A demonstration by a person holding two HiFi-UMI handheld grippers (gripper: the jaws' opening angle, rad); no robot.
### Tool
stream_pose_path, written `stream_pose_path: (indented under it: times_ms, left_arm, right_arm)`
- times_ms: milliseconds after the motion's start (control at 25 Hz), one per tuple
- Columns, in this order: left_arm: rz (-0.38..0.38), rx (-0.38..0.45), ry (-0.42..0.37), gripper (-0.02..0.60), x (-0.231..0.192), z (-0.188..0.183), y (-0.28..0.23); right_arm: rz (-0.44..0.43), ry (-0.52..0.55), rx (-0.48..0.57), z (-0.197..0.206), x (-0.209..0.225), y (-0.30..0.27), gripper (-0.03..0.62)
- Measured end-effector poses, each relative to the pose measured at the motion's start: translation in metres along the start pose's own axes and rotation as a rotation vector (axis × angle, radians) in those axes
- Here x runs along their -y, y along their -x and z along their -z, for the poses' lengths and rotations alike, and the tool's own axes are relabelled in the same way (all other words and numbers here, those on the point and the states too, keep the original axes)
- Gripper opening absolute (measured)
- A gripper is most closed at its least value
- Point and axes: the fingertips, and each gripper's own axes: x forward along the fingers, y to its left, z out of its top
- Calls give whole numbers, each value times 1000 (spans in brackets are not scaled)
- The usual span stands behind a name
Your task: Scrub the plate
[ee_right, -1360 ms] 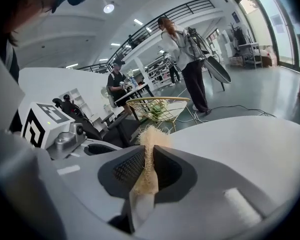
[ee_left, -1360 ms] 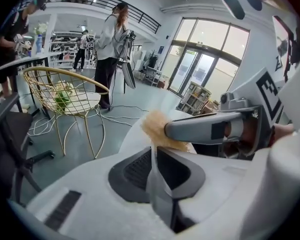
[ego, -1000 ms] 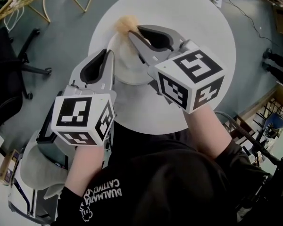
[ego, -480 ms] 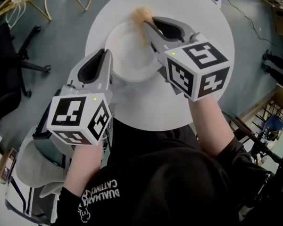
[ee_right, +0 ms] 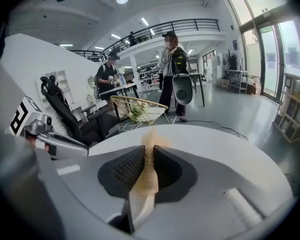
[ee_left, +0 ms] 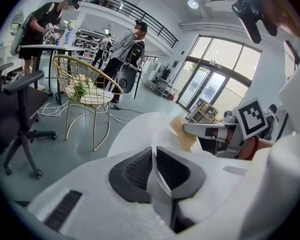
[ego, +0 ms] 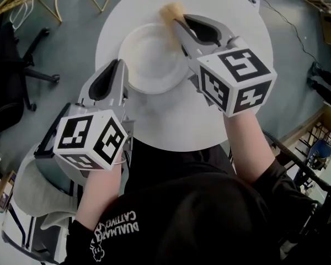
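The plate (ego: 151, 58) lies flat on the round white table (ego: 171, 120), and the two grippers split the work. The left gripper (ego: 122, 65) is clenched on the plate's near-left rim; in the left gripper view a thin white edge runs between the dark pads (ee_left: 132, 171), so the plate is pinned, most likely to stop it sliding or spinning under the scrubbing. The right gripper (ego: 179, 22) grasps a tan, fibrous scrubbing pad (ego: 170, 11). The pad is squeezed narrow between the jaws, and its frayed end sticks out past the tips so that the soft material, not the gripper, meets the plate. That end sits at the plate's far-right rim, on the far side of the plate from the left jaws, which suggests the edge is being worked and not the middle. Both grippers slant forward and down toward the table, with their marker cubes toward the person. The right forearm reaches well out over the table, while the left hand stays tucked close to the body at the table's near edge.
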Motion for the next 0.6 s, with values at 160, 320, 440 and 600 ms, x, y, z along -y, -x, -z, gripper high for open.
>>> stream_pose_path:
  times_ms: [160,320,440,600]
  left_arm:
    - [-25,14,6,28,-6,1,10]
    - [-48,27,13,28,-2,6,14]
    - [-50,28,4,27,8,10,14]
    - [-46,6,5,23,15,21,17]
  right_arm:
    - [-156,4,43,-9,-40,15,57]
    - [-269,21,0,8,-85,21,58]
    - [-317,93,-56,26,-113,24,58]
    - [-317,119,-128,47,-123,25,60]
